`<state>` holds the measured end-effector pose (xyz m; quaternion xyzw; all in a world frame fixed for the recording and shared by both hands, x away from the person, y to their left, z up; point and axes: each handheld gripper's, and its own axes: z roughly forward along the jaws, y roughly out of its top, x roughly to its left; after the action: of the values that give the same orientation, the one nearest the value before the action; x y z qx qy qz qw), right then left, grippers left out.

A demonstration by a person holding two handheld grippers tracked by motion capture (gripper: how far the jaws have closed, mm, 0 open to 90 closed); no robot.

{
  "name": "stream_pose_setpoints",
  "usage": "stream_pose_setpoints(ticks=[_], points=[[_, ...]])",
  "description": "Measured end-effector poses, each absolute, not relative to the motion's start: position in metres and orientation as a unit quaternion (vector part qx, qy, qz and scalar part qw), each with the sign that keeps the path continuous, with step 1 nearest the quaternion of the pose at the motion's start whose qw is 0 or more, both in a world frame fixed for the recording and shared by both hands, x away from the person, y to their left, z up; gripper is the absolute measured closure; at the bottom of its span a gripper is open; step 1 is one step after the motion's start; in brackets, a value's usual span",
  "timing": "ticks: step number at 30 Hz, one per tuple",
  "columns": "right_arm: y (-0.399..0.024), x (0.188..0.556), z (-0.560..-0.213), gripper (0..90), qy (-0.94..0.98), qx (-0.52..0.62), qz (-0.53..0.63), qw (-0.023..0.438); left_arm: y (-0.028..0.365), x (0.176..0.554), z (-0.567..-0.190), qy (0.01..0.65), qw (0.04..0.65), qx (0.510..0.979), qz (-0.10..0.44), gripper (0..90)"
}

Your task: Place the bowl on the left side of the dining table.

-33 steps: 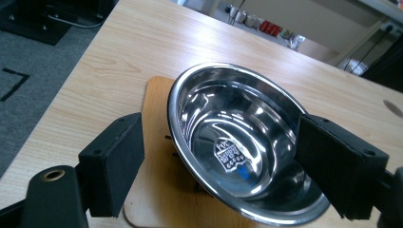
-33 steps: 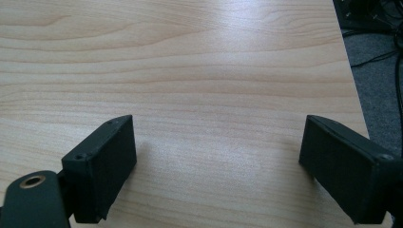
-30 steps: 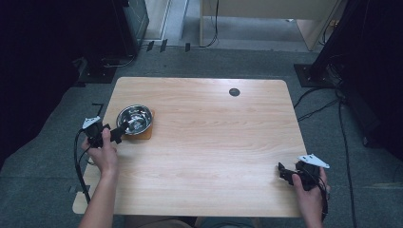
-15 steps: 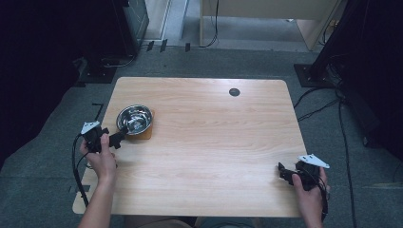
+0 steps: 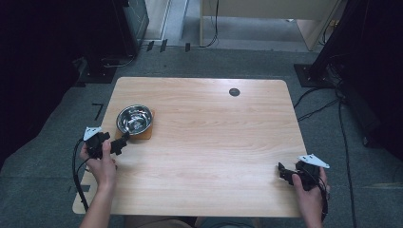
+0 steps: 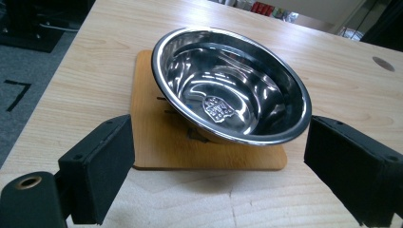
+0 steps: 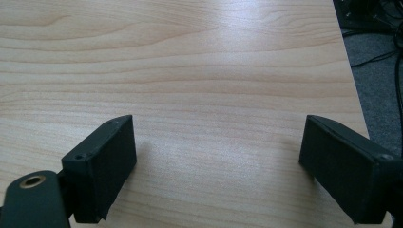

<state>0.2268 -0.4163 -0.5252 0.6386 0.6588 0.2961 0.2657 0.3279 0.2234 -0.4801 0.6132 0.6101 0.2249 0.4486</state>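
over the last second the left gripper had drawn back from the bowl's rim toward the table's near-left edge, while the right gripper had kept its place at the near-right corner. the left one's jaws stood wide apart and held nothing; in the left gripper view they framed the steel bowl, which sat on a thin wooden mat just ahead, not touching either jaw. this looked like a step of release or of lining up beside the bowl. a fresh grasp would call for a short push forward and a jaw over the rim, which is thin and slippery. the right gripper's jaws were likewise spread and empty over bare table. the bowl lay close to the table's left edge, so there was little room that way; the middle and far right lay open.
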Motion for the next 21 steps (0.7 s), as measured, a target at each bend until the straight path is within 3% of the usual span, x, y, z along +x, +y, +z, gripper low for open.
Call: stream_pose_setpoints(ticks=[21], points=[[-0.416,0.227,-0.525,11.4,0.659,0.638,0.296,0.266,0.214,0.302,-0.486,0.580,0.449,0.642,0.222,9.6]])
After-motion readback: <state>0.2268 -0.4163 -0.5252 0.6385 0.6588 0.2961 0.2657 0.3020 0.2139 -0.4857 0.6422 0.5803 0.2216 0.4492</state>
